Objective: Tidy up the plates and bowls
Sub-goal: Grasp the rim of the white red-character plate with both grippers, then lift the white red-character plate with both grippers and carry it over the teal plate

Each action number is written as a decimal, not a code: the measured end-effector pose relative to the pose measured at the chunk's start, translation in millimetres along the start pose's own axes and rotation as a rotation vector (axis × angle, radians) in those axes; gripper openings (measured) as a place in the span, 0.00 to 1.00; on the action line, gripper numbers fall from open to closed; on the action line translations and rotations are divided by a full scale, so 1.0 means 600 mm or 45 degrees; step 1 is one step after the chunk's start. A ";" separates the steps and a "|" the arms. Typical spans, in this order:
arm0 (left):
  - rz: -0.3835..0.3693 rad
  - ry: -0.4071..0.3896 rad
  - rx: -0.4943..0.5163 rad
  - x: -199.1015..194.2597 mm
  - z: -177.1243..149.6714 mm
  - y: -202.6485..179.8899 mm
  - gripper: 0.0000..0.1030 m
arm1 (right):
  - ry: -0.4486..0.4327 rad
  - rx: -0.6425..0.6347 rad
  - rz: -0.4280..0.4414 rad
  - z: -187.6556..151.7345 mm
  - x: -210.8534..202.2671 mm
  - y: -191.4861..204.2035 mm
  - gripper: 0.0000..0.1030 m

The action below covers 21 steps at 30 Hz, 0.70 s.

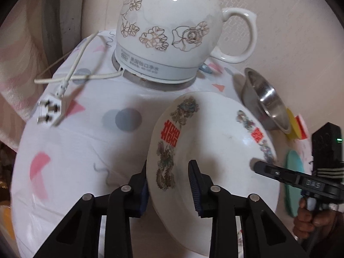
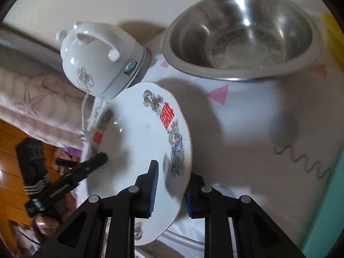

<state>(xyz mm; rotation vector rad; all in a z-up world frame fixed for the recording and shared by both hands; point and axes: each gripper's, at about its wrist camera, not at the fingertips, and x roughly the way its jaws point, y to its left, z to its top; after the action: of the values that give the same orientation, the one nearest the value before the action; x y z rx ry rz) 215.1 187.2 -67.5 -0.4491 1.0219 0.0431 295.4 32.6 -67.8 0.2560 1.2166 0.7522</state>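
Observation:
A white plate (image 1: 215, 150) with red characters and dragon patterns lies tilted on the patterned tablecloth (image 1: 75, 150). My left gripper (image 1: 168, 185) straddles its left rim, one pad under the edge and the other over the well with a little room left. The same plate (image 2: 137, 142) fills the middle of the right wrist view, where my right gripper (image 2: 172, 187) is shut on its opposite rim. Each gripper's finger (image 1: 264, 168) shows in the other's view. A steel bowl (image 2: 243, 40) sits empty behind the plate.
A white flowered kettle (image 1: 172, 32) stands on its base just behind the plate, with its cord and plug (image 1: 51, 111) lying to the left. A teal item (image 1: 294, 172) and a yellow one (image 1: 292, 124) lie by the steel bowl (image 1: 266, 105). A wall is close behind.

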 end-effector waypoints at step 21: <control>-0.007 -0.131 0.094 -0.062 -0.060 -0.050 0.31 | -0.025 -0.178 -0.034 -0.035 -0.043 0.016 0.26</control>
<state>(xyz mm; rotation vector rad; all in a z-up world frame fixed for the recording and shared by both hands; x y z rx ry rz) 173.5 152.7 -41.9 -0.3791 0.9177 0.0232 268.6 18.4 -50.4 0.1314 1.1411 0.8056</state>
